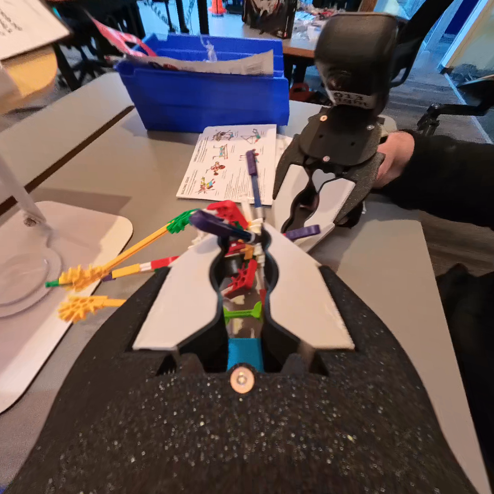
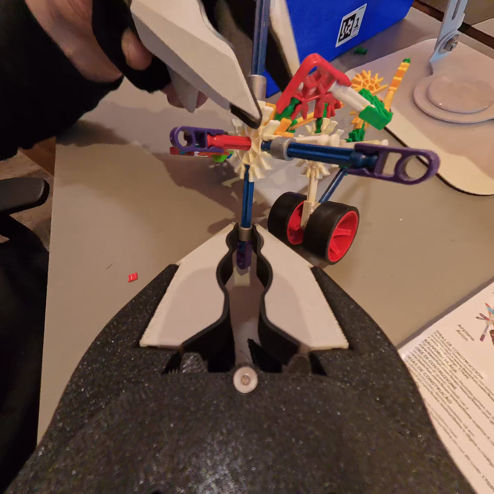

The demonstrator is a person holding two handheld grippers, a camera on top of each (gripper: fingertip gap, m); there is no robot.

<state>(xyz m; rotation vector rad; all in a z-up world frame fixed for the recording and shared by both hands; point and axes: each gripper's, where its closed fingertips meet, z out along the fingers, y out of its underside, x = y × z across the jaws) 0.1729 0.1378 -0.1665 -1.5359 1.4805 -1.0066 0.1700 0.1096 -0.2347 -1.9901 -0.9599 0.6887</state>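
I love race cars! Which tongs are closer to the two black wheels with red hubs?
Right. The right tongs grip a blue rod right beside the black wheels with red hubs; the left tongs pinch the white snowflake hub higher up, farther away.

red-hubbed black wheels [image 2: 320, 230], purple connectors [image 2: 395, 163], blue rods [image 2: 318, 152], blue bin [image 1: 205, 91].

L gripper [image 1: 242, 238], black body w/ white fingers: jaws nearly closed, clamped at the tips. R gripper [image 2: 244, 231], same build: jaws pinched near shut at the tips. Person's hand [image 1: 393, 157] in dark sleeve grips R gripper's handle.
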